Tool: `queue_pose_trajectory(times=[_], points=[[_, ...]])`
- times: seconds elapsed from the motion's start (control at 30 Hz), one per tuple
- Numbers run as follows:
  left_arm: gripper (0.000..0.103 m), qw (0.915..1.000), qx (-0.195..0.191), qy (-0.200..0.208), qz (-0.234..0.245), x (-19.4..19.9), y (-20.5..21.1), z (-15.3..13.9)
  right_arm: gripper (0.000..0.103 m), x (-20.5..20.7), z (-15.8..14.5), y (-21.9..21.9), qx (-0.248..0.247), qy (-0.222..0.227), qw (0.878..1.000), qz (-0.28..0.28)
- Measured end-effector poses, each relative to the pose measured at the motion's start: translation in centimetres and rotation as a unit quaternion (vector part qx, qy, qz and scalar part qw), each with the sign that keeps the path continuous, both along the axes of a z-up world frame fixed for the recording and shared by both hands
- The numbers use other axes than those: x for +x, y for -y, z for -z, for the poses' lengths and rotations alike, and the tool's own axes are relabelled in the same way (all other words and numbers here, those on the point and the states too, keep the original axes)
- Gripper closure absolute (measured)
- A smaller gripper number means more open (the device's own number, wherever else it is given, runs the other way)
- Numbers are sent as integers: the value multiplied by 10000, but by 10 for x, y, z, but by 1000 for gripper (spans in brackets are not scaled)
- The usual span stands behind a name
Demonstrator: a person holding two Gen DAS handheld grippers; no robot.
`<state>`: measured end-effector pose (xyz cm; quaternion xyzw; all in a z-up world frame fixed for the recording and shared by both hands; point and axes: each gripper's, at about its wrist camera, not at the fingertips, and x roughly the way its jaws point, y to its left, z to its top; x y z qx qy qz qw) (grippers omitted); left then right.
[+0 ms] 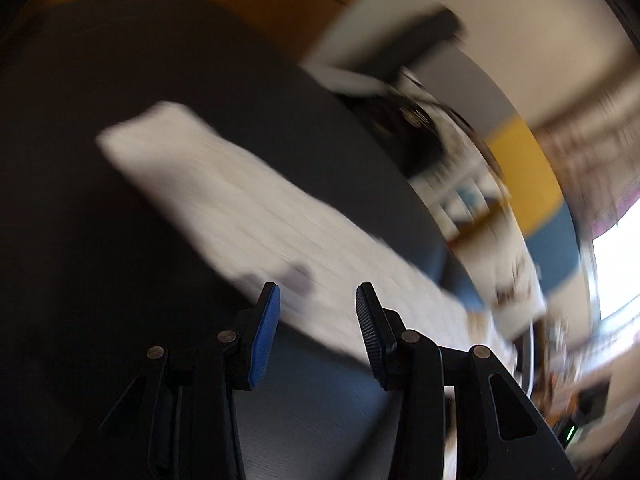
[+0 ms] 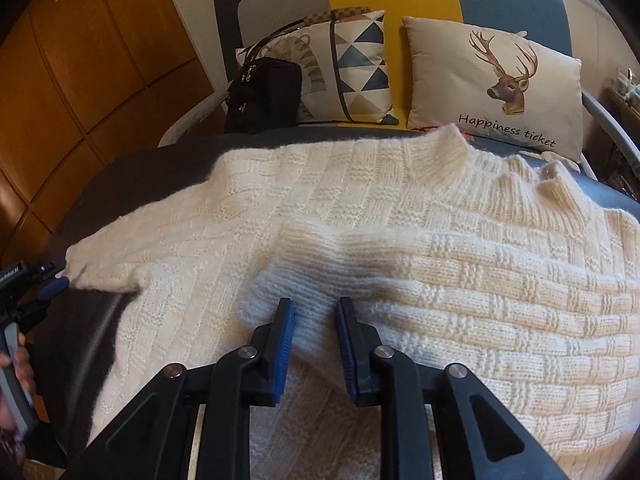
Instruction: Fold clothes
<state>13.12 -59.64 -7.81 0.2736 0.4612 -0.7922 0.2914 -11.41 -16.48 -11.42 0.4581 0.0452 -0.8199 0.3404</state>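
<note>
Knitwear is the whole job here: your cream sweater [image 2: 360, 216] lies spread over the dark table [image 2: 132, 164], collar toward the deer cushion [image 2: 496, 84], with its right sleeve folded across the body and the cuff [image 2: 304, 276] lying in front of the right gripper [image 2: 315, 312]. That claw stands narrowly apart with the cuff's edge between the pads, though you cannot tell whether they pinch the knit; if they do, lifting away drags the sleeve back off the fold. Beside the sweater's left sleeve end [image 2: 84, 264], the left gripper [image 1: 316, 304] is parted with nothing between its fingers. The blurred left view leaves its aim unclear, so it may snag the loose stitches or shove the sleeve crooked.
</note>
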Motion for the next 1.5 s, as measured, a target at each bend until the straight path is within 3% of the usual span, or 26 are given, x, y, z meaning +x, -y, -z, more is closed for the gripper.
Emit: queue_pose_trajectory(times=[0.1,0.23,0.57,0.73,0.77,0.8,0.83,0.97,1.2,1.5], points=[[60,9981,412,-21,-452,20,32,11,81,0,-1,2,73,-32,10000,8],[60,9880,1141,-625,-830,39,60,32,81,-1,-1,3,66,-20,10000,42],[60,9781,1495,-943,-1102,34,76,37,80,-4,-2,1,-19,96,9999,108],[60,9825,1262,-729,-1161,25,81,36,80,-4,-5,3,-156,73,9998,122],[69,9844,1183,-590,-1163,24,81,36,80,-4,-8,4,-222,61,9997,123],[92,9860,1104,-450,-1164,23,82,36,80,-5,-10,5,-288,49,9995,123],[96,9868,1059,-394,-1162,23,83,38,81,-5,-13,6,-354,36,9993,123],[97,9886,907,-532,-1075,26,82,44,81,-6,-21,24,-536,56,9984,-185],[97,9884,771,-874,-970,28,81,37,81,-4,-6,72,-161,141,9968,-766],[97,9840,125,-1737,-368,3,65,-32,80,9,5,84,392,-154,9953,-868]])
